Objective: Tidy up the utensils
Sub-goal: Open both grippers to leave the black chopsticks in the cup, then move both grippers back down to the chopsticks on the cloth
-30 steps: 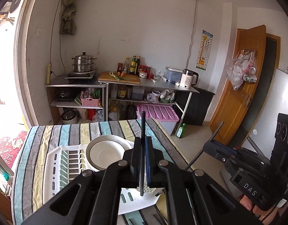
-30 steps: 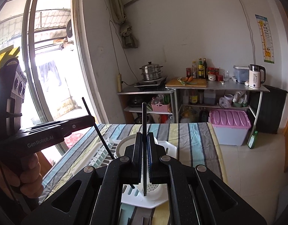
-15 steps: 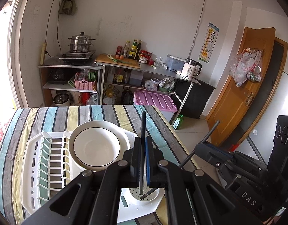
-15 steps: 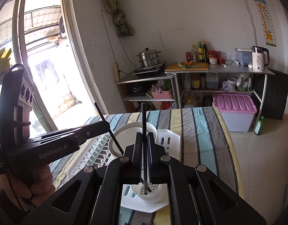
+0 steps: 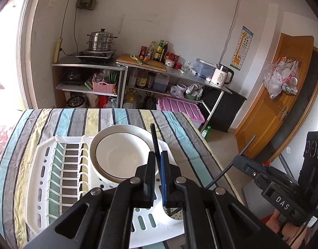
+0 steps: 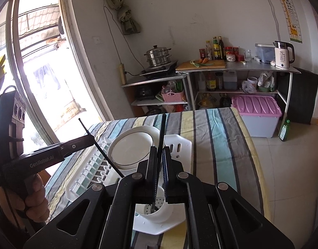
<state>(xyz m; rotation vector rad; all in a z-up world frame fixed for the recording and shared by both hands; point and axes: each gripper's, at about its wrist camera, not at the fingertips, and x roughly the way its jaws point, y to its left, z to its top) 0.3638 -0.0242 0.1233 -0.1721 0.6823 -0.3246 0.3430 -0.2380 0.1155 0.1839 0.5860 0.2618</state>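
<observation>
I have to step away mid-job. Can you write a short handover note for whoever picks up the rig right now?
Left hand-held gripper: shut on a black chopstick, tilted, its lower end out of sight behind the jaws.
Right hand-held gripper: shut on the other black chopstick, lower tip inside the white utensil cup.
The cup sits at the near corner of the white dish rack on the striped tablecloth; two stacked white bowls lie in the rack.
Done: both chopsticks picked up and brought over the cup.
Left: lower each into the cup, open the jaws, withdraw. Neither is released yet.
</observation>
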